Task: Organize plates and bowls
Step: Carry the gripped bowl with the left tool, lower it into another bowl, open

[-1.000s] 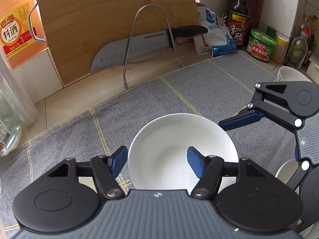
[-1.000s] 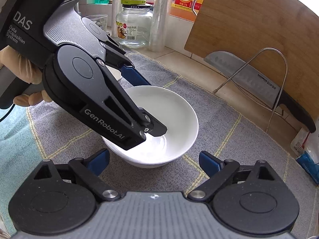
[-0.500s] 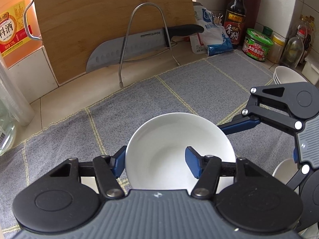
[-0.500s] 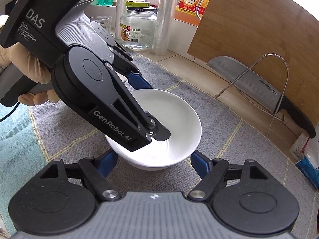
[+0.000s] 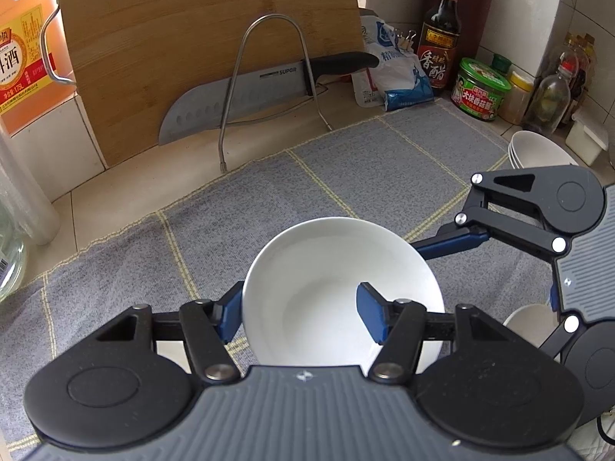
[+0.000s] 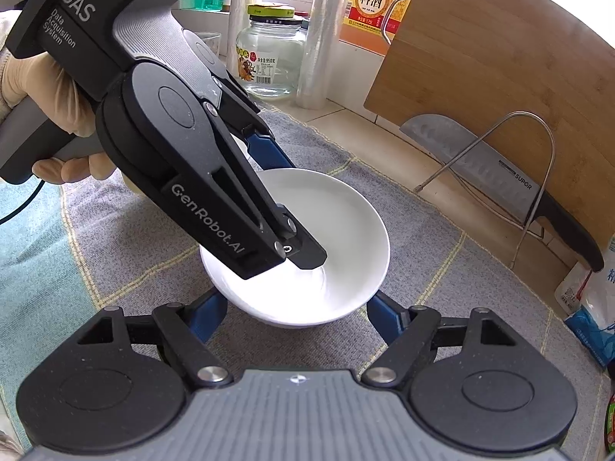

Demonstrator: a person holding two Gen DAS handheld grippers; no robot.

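Observation:
A white bowl (image 5: 338,288) is held over the grey checked cloth (image 5: 346,176). My left gripper (image 5: 300,311) is shut on its left rim, one finger outside, one inside. In the right wrist view the same bowl (image 6: 338,230) sits between the fingers of my right gripper (image 6: 296,315), which is open around its near side, fingers wide apart beside it. A stack of white bowls (image 5: 534,151) stands at the far right. Another white bowl (image 5: 526,319) shows partly under the right gripper.
A wooden cutting board (image 5: 207,50) leans on the wall with a knife (image 5: 250,92) in a wire rack. Bottles, a green tin (image 5: 480,88) and a salt bag line the back right. A glass jar (image 6: 273,57) and an orange bottle stand at the back left.
The left gripper has closed tighter on the bowl's rim and drawn it nearer. The right gripper has moved in so its open fingers flank the bowl.

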